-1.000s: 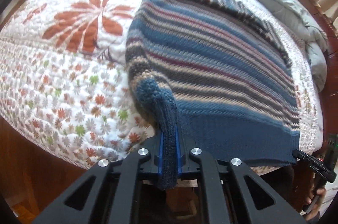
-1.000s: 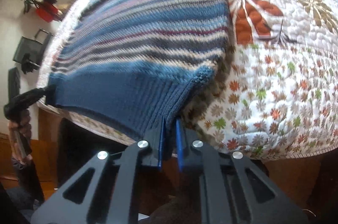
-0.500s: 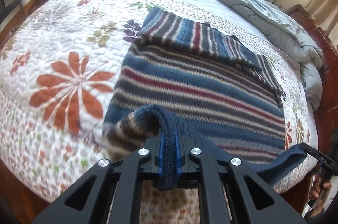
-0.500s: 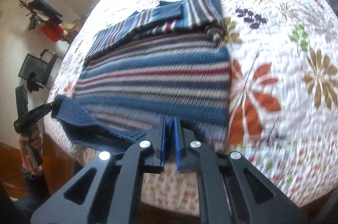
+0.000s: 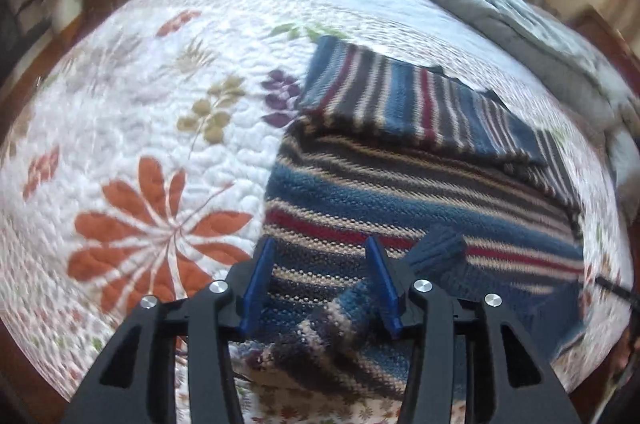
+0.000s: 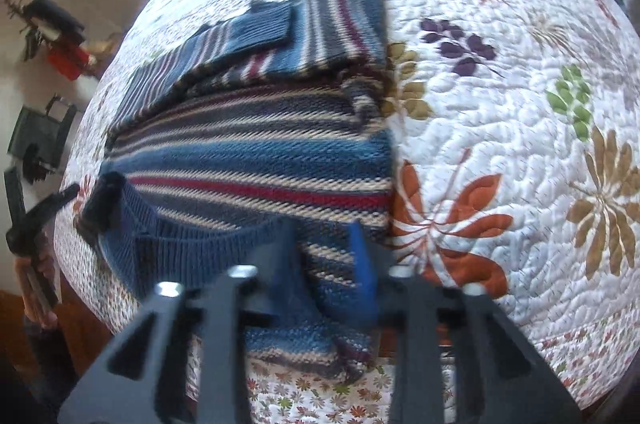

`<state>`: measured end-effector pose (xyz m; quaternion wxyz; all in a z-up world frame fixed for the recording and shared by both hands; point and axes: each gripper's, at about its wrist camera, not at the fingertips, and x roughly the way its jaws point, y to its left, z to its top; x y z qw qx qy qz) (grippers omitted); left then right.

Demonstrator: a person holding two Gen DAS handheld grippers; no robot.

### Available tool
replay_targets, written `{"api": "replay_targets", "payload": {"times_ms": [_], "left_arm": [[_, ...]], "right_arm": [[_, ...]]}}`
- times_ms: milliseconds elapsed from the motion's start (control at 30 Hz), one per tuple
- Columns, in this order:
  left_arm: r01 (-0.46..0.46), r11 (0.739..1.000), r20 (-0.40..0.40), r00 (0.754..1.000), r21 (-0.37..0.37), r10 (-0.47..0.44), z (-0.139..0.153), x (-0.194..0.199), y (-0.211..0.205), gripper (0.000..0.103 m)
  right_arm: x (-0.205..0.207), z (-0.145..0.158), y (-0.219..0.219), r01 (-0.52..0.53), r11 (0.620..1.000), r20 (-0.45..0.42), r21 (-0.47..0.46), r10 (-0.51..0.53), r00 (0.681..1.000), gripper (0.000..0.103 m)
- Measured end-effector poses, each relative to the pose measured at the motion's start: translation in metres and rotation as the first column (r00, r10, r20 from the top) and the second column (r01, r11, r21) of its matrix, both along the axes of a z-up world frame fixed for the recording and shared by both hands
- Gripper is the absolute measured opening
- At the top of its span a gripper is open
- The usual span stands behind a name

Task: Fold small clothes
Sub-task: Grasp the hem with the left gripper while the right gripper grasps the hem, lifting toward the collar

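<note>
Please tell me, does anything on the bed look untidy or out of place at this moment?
Yes. The striped sweater's blue hem lies bunched and uneven across its lower part, not flat. The left gripper and right gripper are opening over it, pads clear. A grey blanket is rumpled at the far edge.

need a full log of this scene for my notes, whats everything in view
striped sweater: one, blue with red, tan and dark stripes, partly folded on the quilt, hem edge turned up near both grippers
quilt: one, white with orange, purple and green flowers, covering the bed
comforter: one, grey-blue, bunched along the far side of the bed
red item: one, by the wall, too blurred to identify
left hand-held gripper: one, black with blue pads, jaws opening, sweater fabric lying loose between them
right hand-held gripper: one, black with blue pads, jaws opening over the sweater edge
hand: one, gripping the left gripper's handle
</note>
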<state>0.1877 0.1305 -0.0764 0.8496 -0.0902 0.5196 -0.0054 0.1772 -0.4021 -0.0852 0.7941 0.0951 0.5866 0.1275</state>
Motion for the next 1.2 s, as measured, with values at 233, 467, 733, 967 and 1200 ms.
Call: {"api": "replay_targets", "payload": {"times_ms": [233, 467, 733, 967, 1200], "left_arm": [[0.297, 0.942, -0.003, 0.954, 0.154, -0.300, -0.001, 0.005, -0.060, 0.057], [0.436, 0.872, -0.068, 0.899, 0.224, -0.432, -0.020, 0.011, -0.094, 0.062], [0.549, 0.810, -0.108, 0.835, 0.205, -0.539, -0.037, 0.003, -0.112, 0.075], [0.563, 0.809, -0.137, 0.826, 0.166, -0.547, -0.051, 0.009, -0.112, 0.055], [0.504, 0.851, -0.102, 0.863, 0.149, -0.494, -0.047, 0.008, -0.096, 0.010]], "right_arm": [[0.006, 0.000, 0.034, -0.132, 0.991, 0.018, -0.029, 0.133, 0.991, 0.075], [0.011, -0.017, 0.047, -0.206, 0.978, -0.037, -0.033, 0.205, 0.978, 0.077], [0.007, -0.042, 0.058, -0.284, 0.959, -0.089, -0.023, 0.281, 0.956, 0.079], [0.000, -0.046, 0.062, -0.329, 0.944, -0.081, -0.037, 0.325, 0.942, 0.061], [-0.004, -0.045, 0.055, -0.309, 0.951, -0.075, -0.002, 0.308, 0.948, 0.010]]}}
